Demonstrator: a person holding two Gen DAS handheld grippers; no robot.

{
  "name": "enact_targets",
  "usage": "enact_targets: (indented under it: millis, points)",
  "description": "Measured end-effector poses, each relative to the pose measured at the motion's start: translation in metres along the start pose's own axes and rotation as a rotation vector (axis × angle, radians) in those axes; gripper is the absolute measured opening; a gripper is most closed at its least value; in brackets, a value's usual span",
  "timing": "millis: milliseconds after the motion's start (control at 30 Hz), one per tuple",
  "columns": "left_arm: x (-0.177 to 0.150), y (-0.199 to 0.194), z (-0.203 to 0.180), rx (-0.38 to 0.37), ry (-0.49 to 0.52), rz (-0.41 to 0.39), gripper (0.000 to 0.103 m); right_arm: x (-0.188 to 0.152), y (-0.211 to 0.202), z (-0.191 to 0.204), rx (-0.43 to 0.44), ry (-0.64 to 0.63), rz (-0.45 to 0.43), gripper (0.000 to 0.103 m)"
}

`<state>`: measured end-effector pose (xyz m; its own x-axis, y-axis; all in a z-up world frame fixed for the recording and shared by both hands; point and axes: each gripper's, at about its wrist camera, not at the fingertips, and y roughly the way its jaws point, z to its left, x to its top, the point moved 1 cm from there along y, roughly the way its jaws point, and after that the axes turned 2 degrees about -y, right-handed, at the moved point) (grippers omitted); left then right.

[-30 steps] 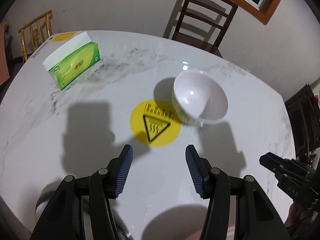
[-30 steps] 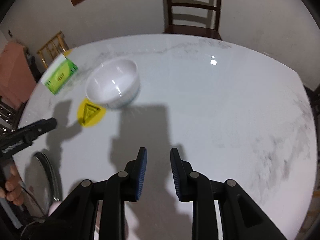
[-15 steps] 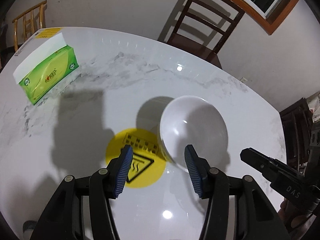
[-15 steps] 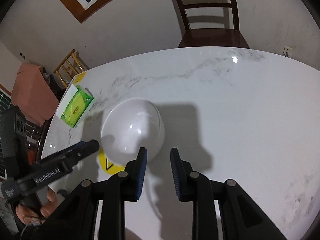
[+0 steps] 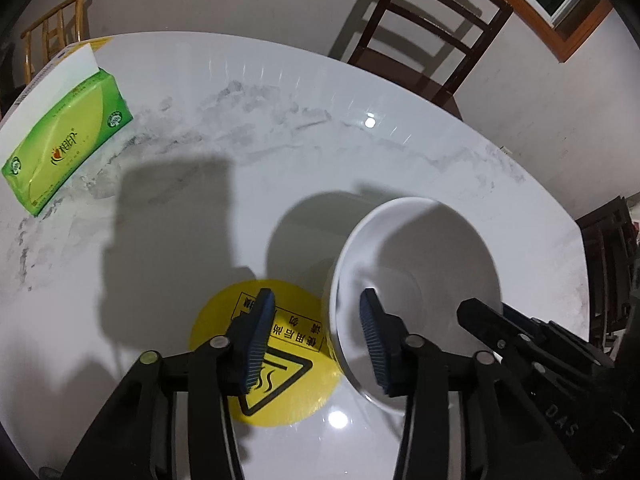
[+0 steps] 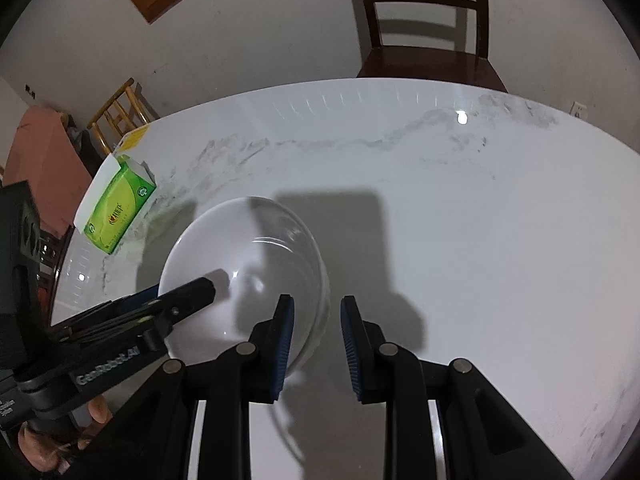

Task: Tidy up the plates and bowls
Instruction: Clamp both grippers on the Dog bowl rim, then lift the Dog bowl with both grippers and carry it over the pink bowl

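Two grippers sit over one white bowl [image 5: 416, 276] on the marble table [image 5: 200, 184]. Bowl is upright, mouth up, w/ its left side just beside or overlapping the edge of a round yellow warning sticker [image 5: 268, 360] stuck flat on the tabletop.

Left gripper [image 5: 316, 340]: jaws spread wide, straddling the bowl's left rim. Its right finger is inside the bowl, left finger is outside over the sticker. Rim passes between the blue pads [image 5: 256, 344]; can't tell if either pad touches the wall. Nothing clamped.

Right gripper [image 6: 316, 344]: jaws apart, narrower gap than the left one, straddling the bowl's right rim. Left finger is over the bowl interior, right finger is outside over bare table. Contact w/ the rim can't be confirmed. Nothing clamped here either.

Each gripper shows in the other's cam: right gripper's black finger pokes in at lower right of the left wrist view, over the bowl's near right edge; left gripper reaches in from the lower left of the right wrist view, tip over the bowl interior.

Green tissue pack [image 5: 68, 148] lies at the far left of the table, well apart from the bowl. Dark wooden chair [image 6: 424, 24] stands past the far edge, against the wall.
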<state>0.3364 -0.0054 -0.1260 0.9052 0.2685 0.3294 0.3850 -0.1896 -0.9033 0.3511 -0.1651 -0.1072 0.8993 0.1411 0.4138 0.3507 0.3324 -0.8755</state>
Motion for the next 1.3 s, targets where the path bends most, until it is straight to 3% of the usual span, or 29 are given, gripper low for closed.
enact_targets:
  millis: [333,767,1300]
  points:
    - [-0.006,0.017,-0.002,-0.028,0.012,0.054,0.013,-0.004,0.006,0.003,0.009,0.004,0.008,0.019]
    - [-0.018,0.006,-0.011,-0.013,0.037,0.074,0.013,-0.016,-0.009,0.002,0.007,0.022,0.016,0.016]
    - [-0.054,-0.069,-0.045,-0.006,0.154,0.022,0.014,-0.063,-0.1,0.014,-0.015,0.011,-0.029,0.016]
